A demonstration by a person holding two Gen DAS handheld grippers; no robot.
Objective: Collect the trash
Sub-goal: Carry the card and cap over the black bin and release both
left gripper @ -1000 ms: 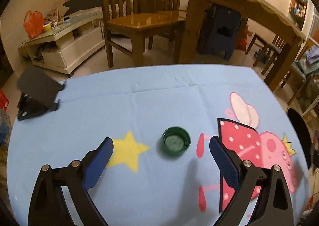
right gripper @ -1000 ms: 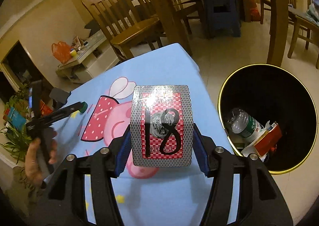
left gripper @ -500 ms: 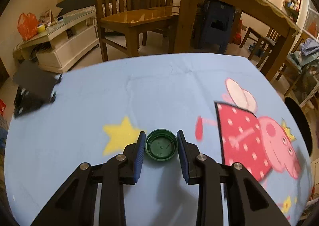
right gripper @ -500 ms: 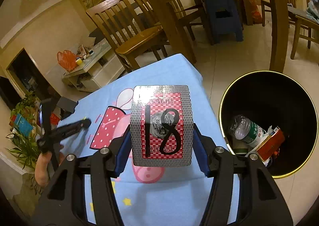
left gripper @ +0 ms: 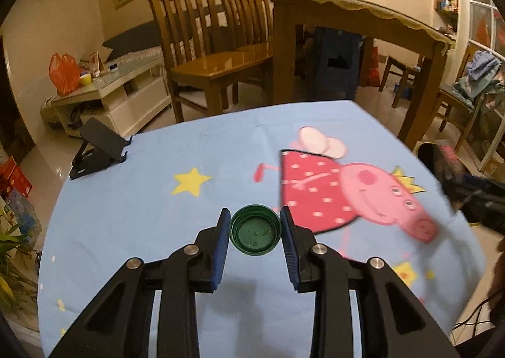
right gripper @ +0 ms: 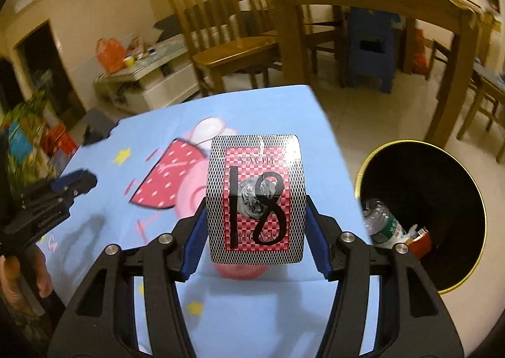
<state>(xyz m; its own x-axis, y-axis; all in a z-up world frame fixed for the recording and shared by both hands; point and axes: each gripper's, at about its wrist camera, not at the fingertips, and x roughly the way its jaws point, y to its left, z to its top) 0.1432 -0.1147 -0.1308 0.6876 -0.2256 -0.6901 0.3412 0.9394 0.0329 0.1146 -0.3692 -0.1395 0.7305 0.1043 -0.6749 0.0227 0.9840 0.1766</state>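
Observation:
My left gripper is shut on a green bottle cap, open side up, held above the blue cartoon tablecloth. My right gripper is shut on a playing-card box, red check with black "18" on it, held over the table's right edge. The left gripper also shows in the right wrist view at the left. The black trash bin with a yellow rim stands on the floor right of the table, holding a plastic bottle and a red pack.
A black phone stand sits at the table's far left corner. Wooden chairs and a wooden dining table stand behind. A white low cabinet is at the back left. A blue stool stands under the dining table.
My left gripper closed on the green cap and lifted it off the cloth, towards the pig print. My right gripper still holds the card box and has swung slightly towards the bin.

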